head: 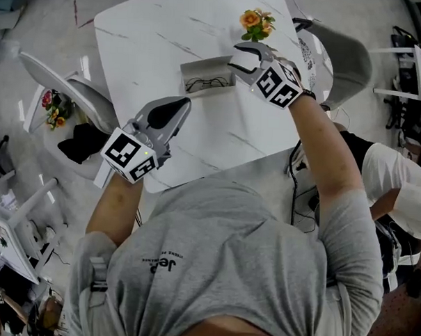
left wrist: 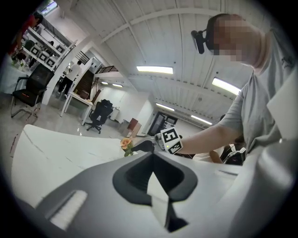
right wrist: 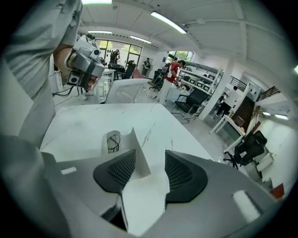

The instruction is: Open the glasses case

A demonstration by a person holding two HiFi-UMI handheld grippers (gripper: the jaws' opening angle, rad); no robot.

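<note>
The glasses case is lying open on the surface. The right claw is hovering wide-spread at the case's right end. The left claw, pinched closed and empty, is hanging below the case.

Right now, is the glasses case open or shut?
Open. The glasses case shows its inside, with the glasses lying in plain view there. The right gripper view shows them too.

- My glasses case is a grey oblong box, lying flat on the white table
- It is open, its lid flap lifted clear of the tray
- Thin dark-rimmed glasses lie inside
</note>
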